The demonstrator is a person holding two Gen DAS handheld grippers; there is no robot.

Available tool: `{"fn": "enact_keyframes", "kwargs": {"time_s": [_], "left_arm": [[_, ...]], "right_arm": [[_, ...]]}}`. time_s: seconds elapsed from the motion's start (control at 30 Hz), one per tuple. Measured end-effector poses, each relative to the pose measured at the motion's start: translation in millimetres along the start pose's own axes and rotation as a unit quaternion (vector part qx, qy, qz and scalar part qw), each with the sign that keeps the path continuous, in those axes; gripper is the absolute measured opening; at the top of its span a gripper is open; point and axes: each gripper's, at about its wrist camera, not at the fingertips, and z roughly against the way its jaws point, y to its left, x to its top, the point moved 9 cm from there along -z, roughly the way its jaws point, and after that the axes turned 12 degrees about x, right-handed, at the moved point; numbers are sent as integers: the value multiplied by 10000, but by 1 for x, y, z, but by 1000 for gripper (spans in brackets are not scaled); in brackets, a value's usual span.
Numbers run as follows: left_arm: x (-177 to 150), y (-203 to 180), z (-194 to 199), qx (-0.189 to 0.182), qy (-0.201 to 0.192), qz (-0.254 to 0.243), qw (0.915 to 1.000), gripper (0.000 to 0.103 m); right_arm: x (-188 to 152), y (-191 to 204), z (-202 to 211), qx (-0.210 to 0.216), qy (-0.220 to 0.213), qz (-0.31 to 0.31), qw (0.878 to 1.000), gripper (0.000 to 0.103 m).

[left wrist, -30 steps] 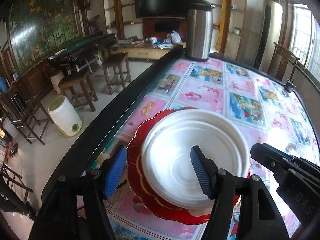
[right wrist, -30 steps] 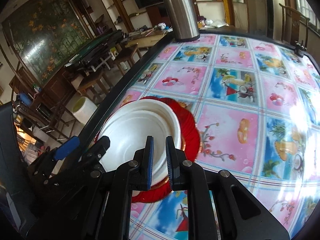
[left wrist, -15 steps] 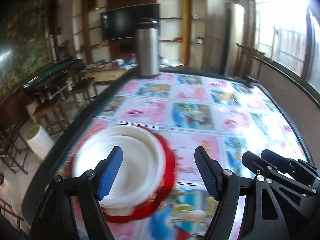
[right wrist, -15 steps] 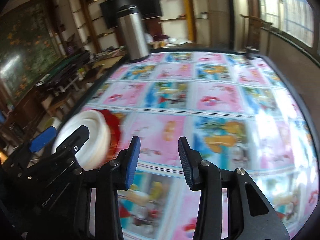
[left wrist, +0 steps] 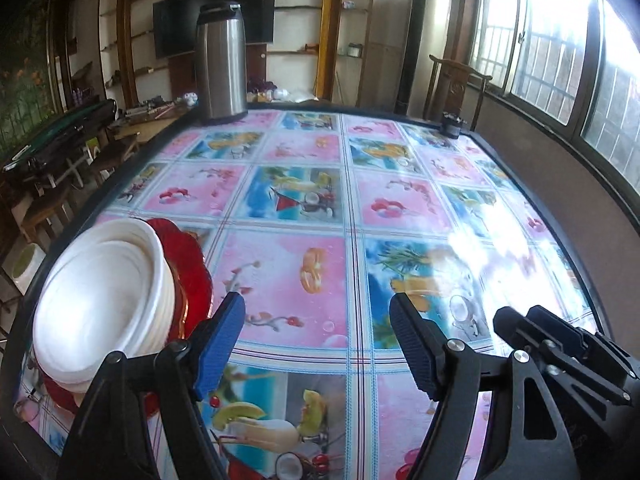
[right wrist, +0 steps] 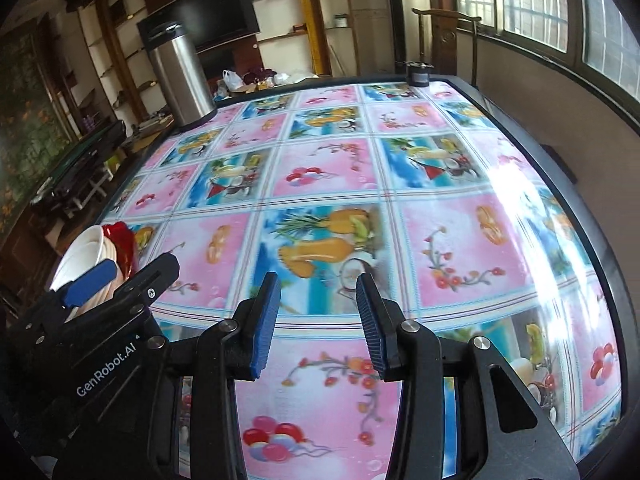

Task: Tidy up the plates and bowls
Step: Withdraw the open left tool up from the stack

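the left gripper (left wrist: 316, 340) is held low over the table (left wrist: 532, 200), pointing across its length toward the far end, with its blue-padded fingers (left wrist: 222, 340) spread wide and nothing between them. below the gap lies only the pink and blue picture-tile tablecloth (left wrist: 280, 272). the right gripper (right wrist: 318, 320) is held alongside it at a similar low, forward-facing angle, jaws parted and empty too, though less widely than the left; its black body shows at the lower right of the left wrist view.

the white bowls (left wrist: 100, 300) sit nested in a stack on a red plate (left wrist: 188, 264) with a scalloped rim, near the table's left edge. the stack lies just to the left of the left gripper's left finger, outside its jaws; whether it touches that finger cannot be told. in the right wrist view the same stack (right wrist: 86, 256) is partly hidden behind the left gripper's body.

a tall steel thermos (left wrist: 221, 62) stands at the far left of the table, and a small dark object (left wrist: 452, 124) sits at the far right corner. a wooden chair (left wrist: 456, 84) stands beyond the table under the windows.
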Motion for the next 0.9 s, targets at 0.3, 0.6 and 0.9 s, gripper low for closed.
{"fn": "enact_keyframes", "kwargs": {"time_s": [0.3,0.6,0.9], "left_arm": [[8,21,15,406,-318,-25,9987,75],[12,80,34,1077,-711,243,9913,82],[4,131,31,984,-640,558,9915,82]], "right_arm": [[-1,18,-8,289,-6,115,9995,39],[3,77,-16,606,-46,616,9962,39],[-12,128,-28,842,152,1068,9906,39]]}}
